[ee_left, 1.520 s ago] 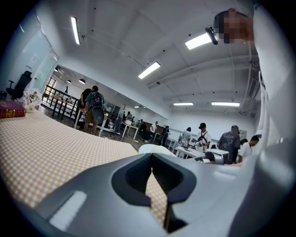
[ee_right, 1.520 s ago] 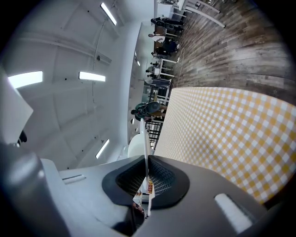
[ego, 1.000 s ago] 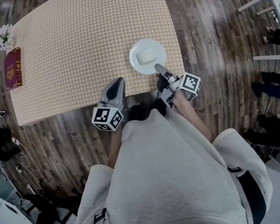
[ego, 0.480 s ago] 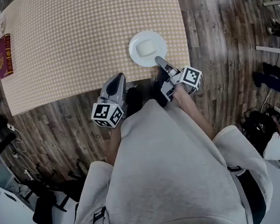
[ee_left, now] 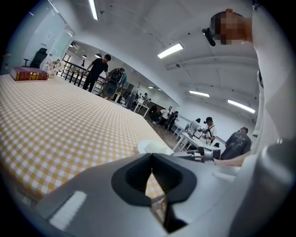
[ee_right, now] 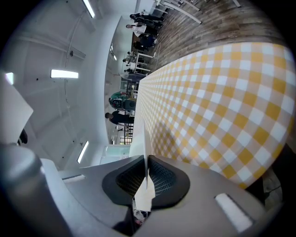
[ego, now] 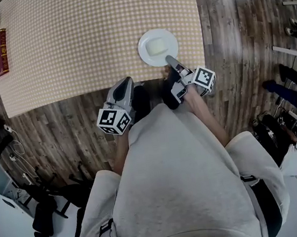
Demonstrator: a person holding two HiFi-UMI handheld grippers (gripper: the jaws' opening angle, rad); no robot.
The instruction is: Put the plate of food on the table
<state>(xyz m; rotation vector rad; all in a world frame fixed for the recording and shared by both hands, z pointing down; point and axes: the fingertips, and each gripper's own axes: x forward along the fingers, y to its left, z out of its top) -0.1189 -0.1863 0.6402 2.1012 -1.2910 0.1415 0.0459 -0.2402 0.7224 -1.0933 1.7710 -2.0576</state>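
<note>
A: How many containers, and holding what?

B: One round white plate [ego: 145, 41], with one pale block of food [ego: 156, 47] on it, at the checked-cloth tabletop [ego: 83, 37] near its near right corner. The right gripper [ego: 171, 61] has its jaws clamped on the rim; the left gripper [ego: 124, 84] has its jaws closed and empty.

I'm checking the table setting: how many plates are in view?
1. The white plate is over the checked table's near right part, its rim clamped in the right claw. No other shows; none seems hidden.
</note>
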